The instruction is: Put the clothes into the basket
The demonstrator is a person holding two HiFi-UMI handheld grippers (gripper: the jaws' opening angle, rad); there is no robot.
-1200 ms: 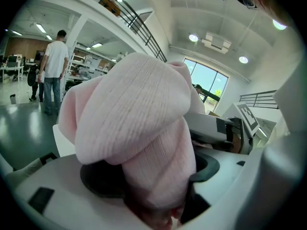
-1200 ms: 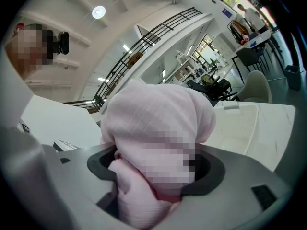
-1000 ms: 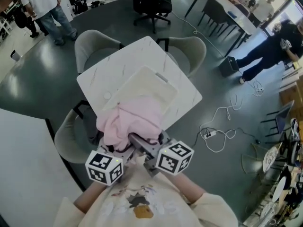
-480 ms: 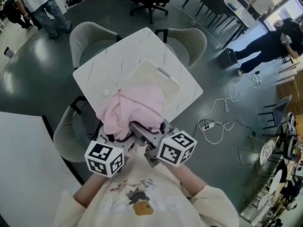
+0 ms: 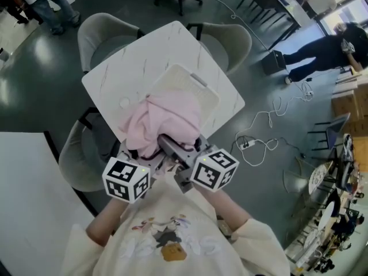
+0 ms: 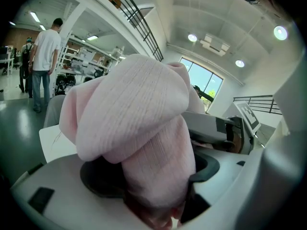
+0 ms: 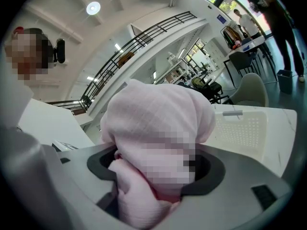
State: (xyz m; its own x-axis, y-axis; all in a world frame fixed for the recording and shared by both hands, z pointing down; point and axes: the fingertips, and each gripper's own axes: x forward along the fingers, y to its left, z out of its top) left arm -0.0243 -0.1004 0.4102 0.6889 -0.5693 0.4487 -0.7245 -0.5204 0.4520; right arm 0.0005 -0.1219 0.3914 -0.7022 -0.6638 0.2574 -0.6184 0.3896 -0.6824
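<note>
Over the table (image 5: 131,76), pink garment (image 5: 164,122) carried farther across basket (image 5: 192,92)

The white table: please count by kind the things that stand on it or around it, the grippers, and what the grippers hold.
pink garment: 1
white basket: 1
grey chairs: 3
grippers, the left gripper and the right gripper, each shut on the garment: 2
Total: 7
</note>
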